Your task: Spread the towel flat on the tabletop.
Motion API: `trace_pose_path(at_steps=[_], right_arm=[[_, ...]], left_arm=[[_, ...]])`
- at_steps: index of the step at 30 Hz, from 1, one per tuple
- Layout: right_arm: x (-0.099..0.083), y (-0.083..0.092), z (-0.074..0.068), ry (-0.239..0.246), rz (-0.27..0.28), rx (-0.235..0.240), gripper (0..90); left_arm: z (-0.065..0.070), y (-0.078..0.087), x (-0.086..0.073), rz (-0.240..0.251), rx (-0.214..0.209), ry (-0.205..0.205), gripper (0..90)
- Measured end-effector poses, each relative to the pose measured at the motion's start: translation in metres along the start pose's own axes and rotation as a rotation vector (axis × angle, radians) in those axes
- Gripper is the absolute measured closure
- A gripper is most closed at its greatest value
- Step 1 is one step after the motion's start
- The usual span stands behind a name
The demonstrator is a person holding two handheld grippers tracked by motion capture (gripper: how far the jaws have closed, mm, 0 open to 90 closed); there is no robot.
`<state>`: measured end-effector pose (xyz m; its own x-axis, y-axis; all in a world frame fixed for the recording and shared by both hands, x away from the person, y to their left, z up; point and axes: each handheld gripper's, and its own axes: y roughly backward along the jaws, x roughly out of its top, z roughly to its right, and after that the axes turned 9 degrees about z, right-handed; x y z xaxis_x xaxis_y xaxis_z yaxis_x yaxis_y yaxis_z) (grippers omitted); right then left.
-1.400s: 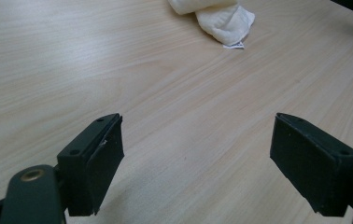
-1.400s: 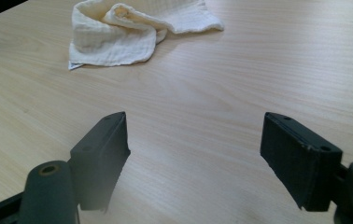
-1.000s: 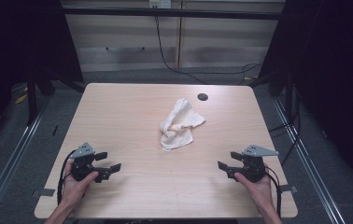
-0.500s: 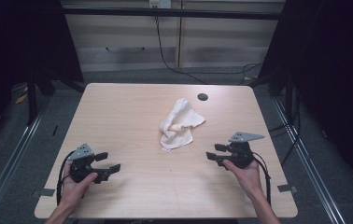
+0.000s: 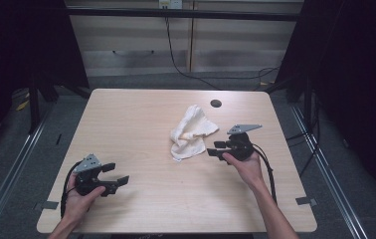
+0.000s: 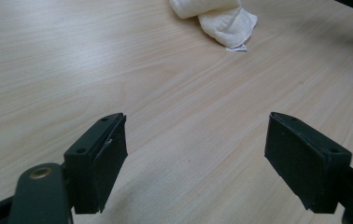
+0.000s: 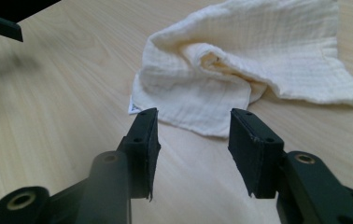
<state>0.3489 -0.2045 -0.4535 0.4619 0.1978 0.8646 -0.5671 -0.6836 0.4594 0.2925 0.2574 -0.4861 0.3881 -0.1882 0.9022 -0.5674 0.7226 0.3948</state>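
A light wood-grain table (image 5: 141, 124) with rounded corners is seen from above, standing on a grey floor (image 5: 22, 164) between dark curtained sides. Behind it a pale cabinet front (image 5: 126, 45) with a handle is visible, and a black cable (image 5: 176, 55) hangs down across it to the floor. A small round dark hole (image 5: 216, 103) is set into the tabletop near the far edge. Tape marks (image 5: 48, 204) are stuck at the near corners.

A crumpled cream cloth (image 5: 191, 132) lies right of the table's middle, folded over itself, with a small tag at its near edge. In the right gripper view the cloth (image 7: 244, 70) is spread just beyond the jaw tips, and bare wood is seen between the jaws.

The right gripper (image 5: 217, 149) is held just beside the cloth's right edge, apart from it; its jaws have just been closing and are part-way apart, with nothing between them. The left gripper (image 5: 115, 174) is held near the table's near left corner, well apart from the cloth; in its own view the jaws are spread wide over bare tabletop, the cloth (image 6: 221, 18) lying far ahead. Nothing stands between either gripper and the cloth.
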Motion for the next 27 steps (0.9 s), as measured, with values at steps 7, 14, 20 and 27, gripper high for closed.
trace_pose_path(at_steps=[7, 14, 20, 27], right_arm=[[0.017, -0.024, 0.016, -0.019, -0.003, -0.001, 59.3], [0.028, -0.043, 0.030, -0.058, -0.003, 0.005, 57.8], [0.040, -0.071, 0.033, -0.061, -0.030, 0.018, 60.0], [0.041, -0.097, 0.035, -0.027, -0.108, -0.003, 51.3]], left_arm=[[-0.003, 0.001, 0.000, 0.004, 0.007, 0.014, 20.8], [-0.003, 0.000, -0.001, 0.003, 0.005, 0.018, 20.8], [0.001, -0.002, -0.001, -0.013, -0.012, -0.003, 20.8], [-0.002, -0.001, -0.001, -0.004, -0.009, 0.021, 20.8]])
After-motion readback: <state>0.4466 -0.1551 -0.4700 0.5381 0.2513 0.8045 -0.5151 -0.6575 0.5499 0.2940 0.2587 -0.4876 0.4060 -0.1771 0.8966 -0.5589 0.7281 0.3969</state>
